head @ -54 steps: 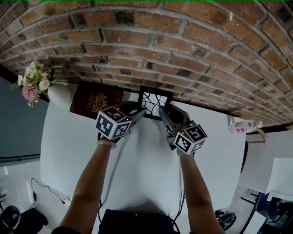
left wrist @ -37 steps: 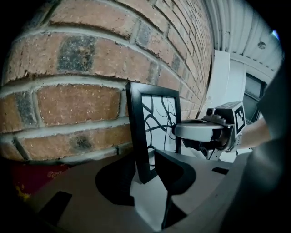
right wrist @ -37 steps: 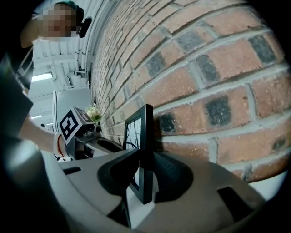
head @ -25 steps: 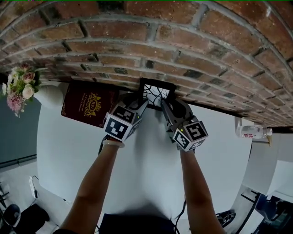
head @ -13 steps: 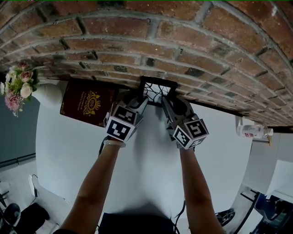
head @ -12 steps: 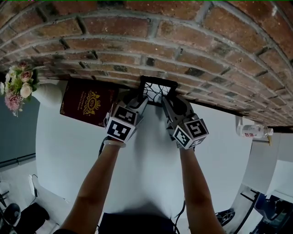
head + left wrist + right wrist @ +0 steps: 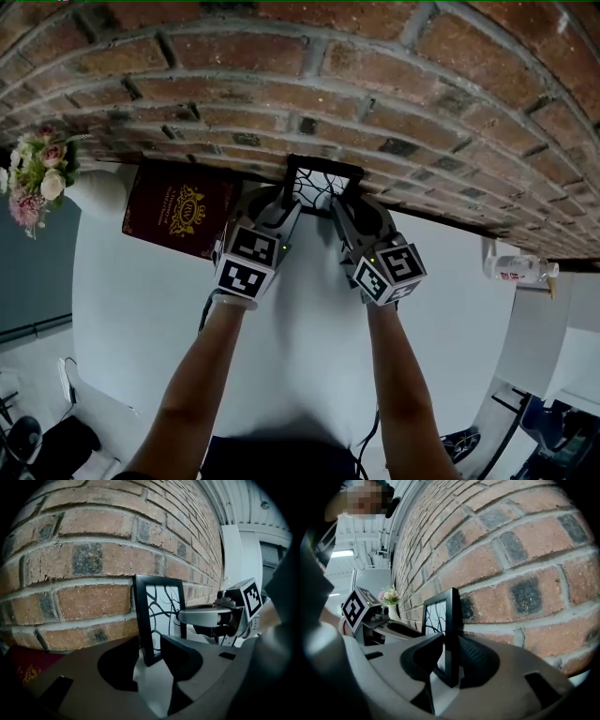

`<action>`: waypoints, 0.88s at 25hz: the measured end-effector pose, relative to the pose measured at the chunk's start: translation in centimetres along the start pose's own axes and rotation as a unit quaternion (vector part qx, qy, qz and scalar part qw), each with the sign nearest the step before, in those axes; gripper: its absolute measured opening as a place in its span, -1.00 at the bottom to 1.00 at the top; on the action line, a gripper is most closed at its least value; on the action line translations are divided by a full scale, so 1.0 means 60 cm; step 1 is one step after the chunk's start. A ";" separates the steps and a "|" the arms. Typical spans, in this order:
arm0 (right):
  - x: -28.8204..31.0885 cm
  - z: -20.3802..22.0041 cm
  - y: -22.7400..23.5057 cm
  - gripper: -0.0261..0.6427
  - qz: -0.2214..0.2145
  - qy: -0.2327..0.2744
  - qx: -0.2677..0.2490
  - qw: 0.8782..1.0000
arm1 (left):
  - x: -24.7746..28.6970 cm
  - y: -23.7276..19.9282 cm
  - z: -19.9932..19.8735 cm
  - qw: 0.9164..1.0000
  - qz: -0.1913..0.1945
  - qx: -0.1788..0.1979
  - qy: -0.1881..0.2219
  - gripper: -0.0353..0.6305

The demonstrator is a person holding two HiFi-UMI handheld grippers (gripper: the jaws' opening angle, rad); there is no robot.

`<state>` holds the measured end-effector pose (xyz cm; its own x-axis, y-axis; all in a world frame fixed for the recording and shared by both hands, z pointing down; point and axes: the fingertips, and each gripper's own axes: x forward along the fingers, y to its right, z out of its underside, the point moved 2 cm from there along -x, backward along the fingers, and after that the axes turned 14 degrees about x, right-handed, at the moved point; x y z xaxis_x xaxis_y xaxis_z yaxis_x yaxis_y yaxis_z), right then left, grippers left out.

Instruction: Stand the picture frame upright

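Observation:
The black picture frame (image 7: 323,185) with a branch drawing stands upright on the white table (image 7: 300,366), right against the brick wall (image 7: 375,75). My left gripper (image 7: 287,201) is at its left edge. In the left gripper view the frame (image 7: 159,616) passes between the jaws of the left gripper (image 7: 149,656). Those jaws have just been opening, and a slim gap shows on each side. My right gripper (image 7: 335,201) is at the frame's right edge. In the right gripper view the right gripper (image 7: 451,660) is shut on the frame (image 7: 440,620), pads pressing both faces.
A dark red book (image 7: 183,211) lies left of the frame by the wall. A white vase of flowers (image 7: 37,173) stands at the far left. A small bottle (image 7: 516,270) lies at the table's right edge.
Both grippers carried the frame back to the wall earlier. Over the last half second the left gripper has tipped slightly and its jaws stand wider; the frame and right gripper have kept still.

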<state>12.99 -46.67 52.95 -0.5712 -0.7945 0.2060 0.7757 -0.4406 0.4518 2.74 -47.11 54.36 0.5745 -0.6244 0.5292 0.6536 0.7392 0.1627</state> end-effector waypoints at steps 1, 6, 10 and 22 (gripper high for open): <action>0.000 0.000 0.000 -0.59 0.001 0.000 0.000 1.000 | -0.003 0.001 0.000 1.000 -0.002 -0.003 0.001 -0.42; 0.001 0.000 -0.001 -0.59 0.005 -0.001 -0.001 1.000 | -0.026 -0.009 0.004 0.999 -0.041 -0.021 0.005 -0.66; 0.001 -0.002 -0.001 -0.57 0.013 -0.003 -0.006 1.000 | -0.028 -0.005 0.006 0.999 -0.043 -0.020 0.008 -0.89; -0.003 -0.007 0.005 -0.44 0.048 0.008 -0.016 0.999 | -0.018 0.015 0.004 0.999 -0.019 -0.022 0.013 -0.89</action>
<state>13.44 -46.82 52.66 -0.4901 -0.8402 0.2320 0.8348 -0.3759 0.4022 2.61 -45.74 54.13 0.5608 -0.6585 0.5020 0.6962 0.7031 0.1446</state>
